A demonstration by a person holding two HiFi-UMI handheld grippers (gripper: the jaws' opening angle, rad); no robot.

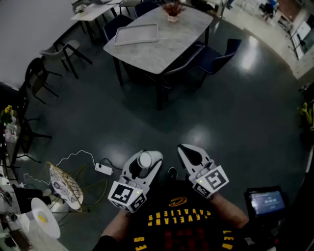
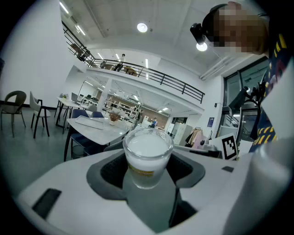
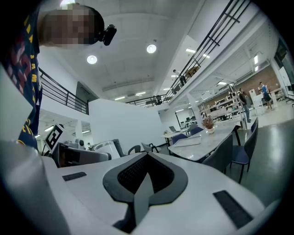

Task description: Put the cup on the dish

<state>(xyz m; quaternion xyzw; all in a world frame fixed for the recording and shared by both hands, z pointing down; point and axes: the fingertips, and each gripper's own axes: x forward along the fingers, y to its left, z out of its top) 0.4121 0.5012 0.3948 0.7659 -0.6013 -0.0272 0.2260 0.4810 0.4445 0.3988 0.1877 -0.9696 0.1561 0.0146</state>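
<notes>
The head view was dim, glare patching the floor (image 1: 248, 56); ceiling lamps (image 2: 142, 27) brightened the fisheye-warped gripper views.

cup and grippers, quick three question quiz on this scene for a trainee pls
1. True or false: the right gripper holds the cup.
2. What lies on the far table beside the plant? A tray B laptop C plate
3. Fill in: the right gripper's fingers are ____.
Key: 1 false, the left gripper holds it; 2 A; 3 shut, with nothing between them.
</notes>
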